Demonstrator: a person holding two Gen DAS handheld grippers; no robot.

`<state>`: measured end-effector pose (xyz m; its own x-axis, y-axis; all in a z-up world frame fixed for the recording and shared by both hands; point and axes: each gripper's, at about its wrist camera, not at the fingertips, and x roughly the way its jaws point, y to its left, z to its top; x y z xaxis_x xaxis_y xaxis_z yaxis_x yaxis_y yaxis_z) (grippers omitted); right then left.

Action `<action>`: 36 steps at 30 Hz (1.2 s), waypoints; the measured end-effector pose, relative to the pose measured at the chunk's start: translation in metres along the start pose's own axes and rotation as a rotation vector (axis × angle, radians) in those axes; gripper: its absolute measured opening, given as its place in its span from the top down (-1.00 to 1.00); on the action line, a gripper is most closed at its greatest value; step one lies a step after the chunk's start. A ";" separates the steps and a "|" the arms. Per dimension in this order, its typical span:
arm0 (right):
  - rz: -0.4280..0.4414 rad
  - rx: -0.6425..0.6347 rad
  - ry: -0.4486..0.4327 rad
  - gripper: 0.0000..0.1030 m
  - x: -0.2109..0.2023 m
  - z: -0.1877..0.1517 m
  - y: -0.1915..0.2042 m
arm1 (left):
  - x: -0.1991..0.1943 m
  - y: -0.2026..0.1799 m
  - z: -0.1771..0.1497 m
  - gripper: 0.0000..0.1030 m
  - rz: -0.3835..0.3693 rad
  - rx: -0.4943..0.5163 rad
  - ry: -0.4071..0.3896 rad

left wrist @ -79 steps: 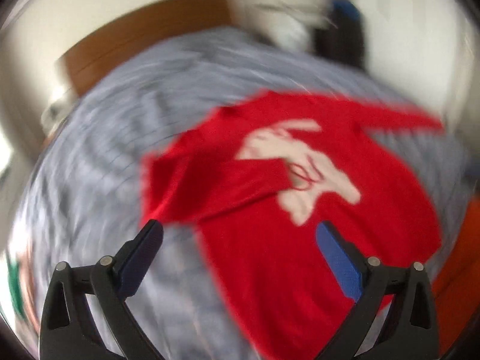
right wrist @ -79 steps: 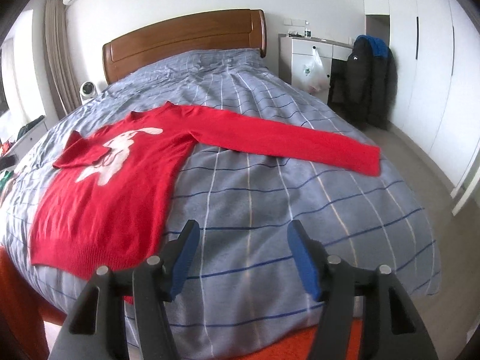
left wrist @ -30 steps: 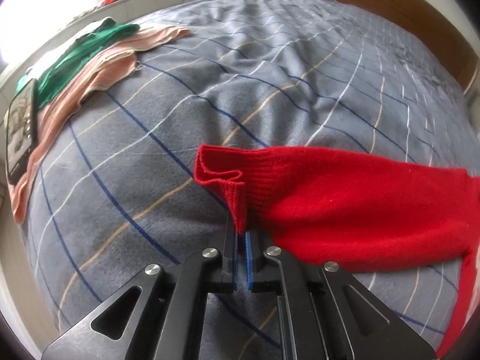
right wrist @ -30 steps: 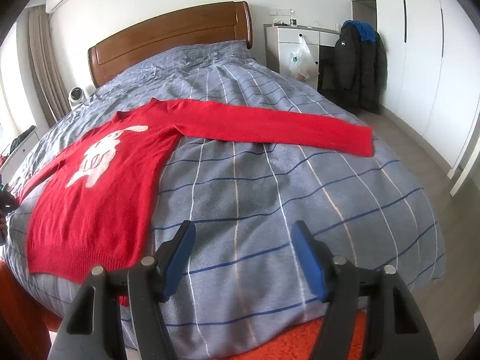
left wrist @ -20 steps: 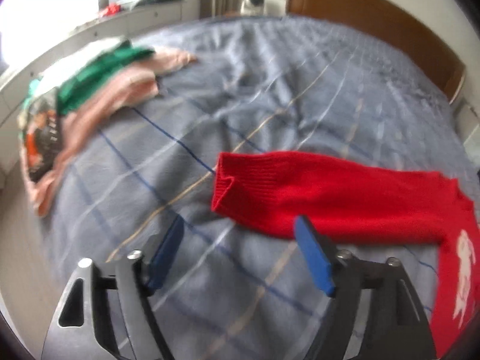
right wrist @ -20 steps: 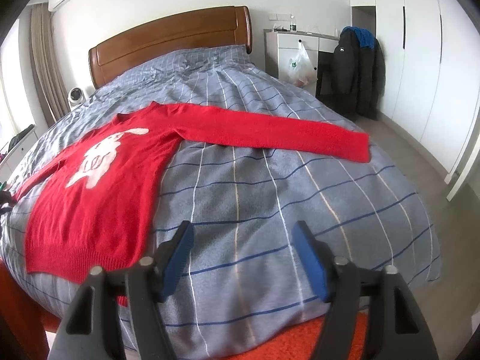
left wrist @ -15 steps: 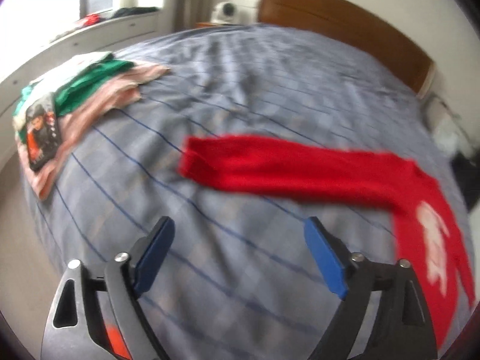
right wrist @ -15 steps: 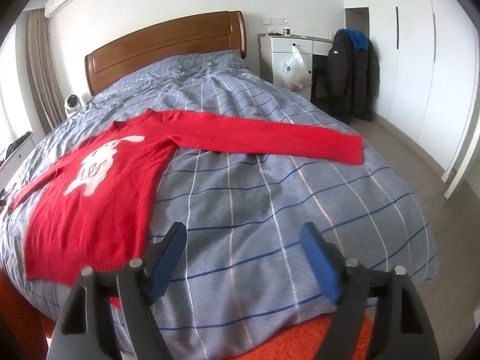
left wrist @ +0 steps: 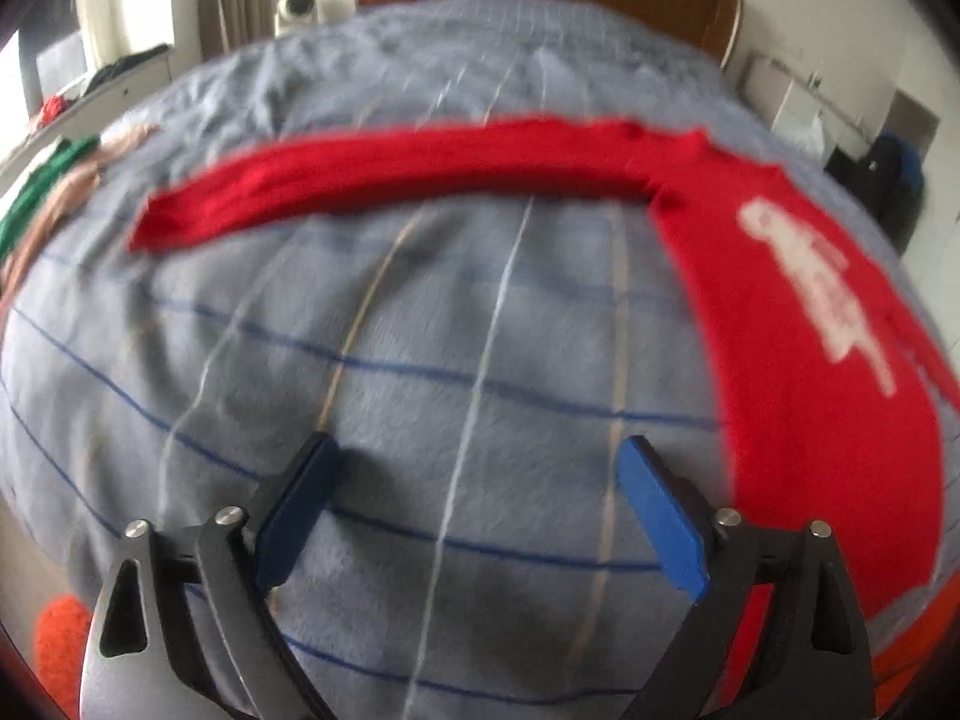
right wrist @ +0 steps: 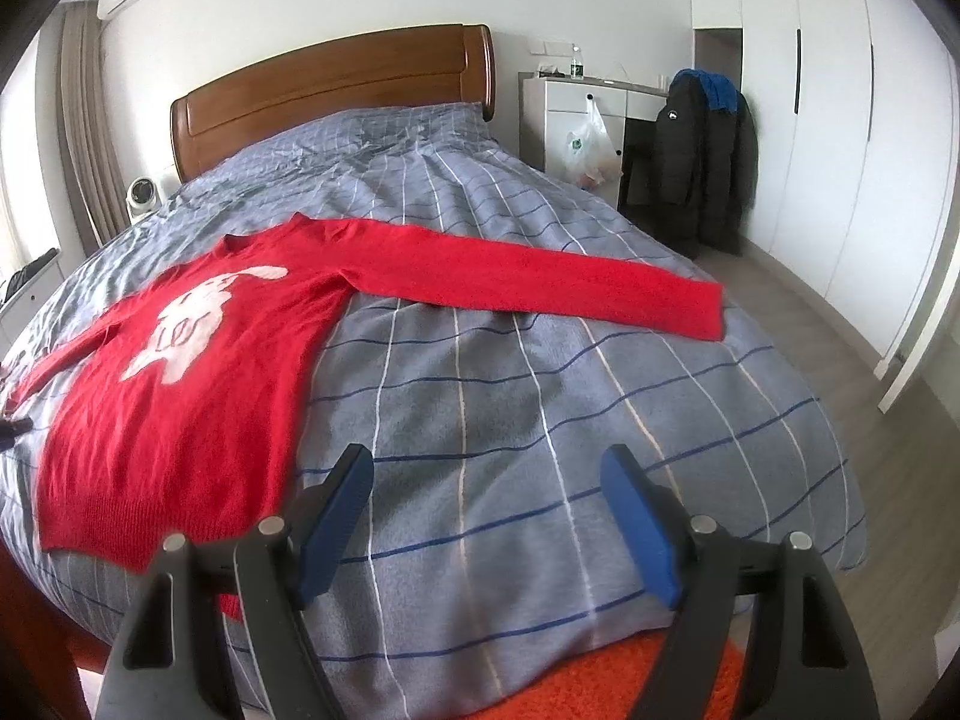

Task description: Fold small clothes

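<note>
Closest in the left wrist view, the left gripper (left wrist: 474, 498) has its blue pads wide apart. They have just been opening, and only the grey checked blanket (left wrist: 420, 396) shows between them. The right gripper (right wrist: 486, 516) is spread apart too, with nothing in it.

Past them, the red sweater (right wrist: 198, 372) lies flat on the bed. Its bottom edge is near the foot, its neck points to the wooden headboard (right wrist: 336, 90). Both sleeves stretch straight out sideways across the bed. It has a white picture (right wrist: 192, 312) on the front, with no words to read.

Only the left view shows green and pink clothes (left wrist: 42, 204) at the bed's edge. Only the right view shows a black coat (right wrist: 702, 162) and a white bag (right wrist: 591, 147); its green mark is too small to read.
</note>
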<state>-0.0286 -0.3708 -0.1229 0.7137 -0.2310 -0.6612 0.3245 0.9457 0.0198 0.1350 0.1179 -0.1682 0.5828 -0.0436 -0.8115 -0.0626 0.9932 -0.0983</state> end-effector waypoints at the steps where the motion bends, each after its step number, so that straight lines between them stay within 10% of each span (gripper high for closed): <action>1: -0.001 0.001 0.001 -0.50 0.000 0.000 0.000 | 0.000 0.000 -0.001 -0.90 -0.004 -0.003 -0.007; 36: -0.016 0.015 0.017 -0.50 0.005 0.001 -0.003 | 0.003 -0.010 -0.011 -0.99 0.031 0.050 -0.042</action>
<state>-0.0251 -0.3756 -0.1257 0.6976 -0.2425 -0.6742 0.3455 0.9382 0.0199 0.1288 0.1072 -0.1757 0.6149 -0.0090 -0.7885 -0.0411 0.9982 -0.0434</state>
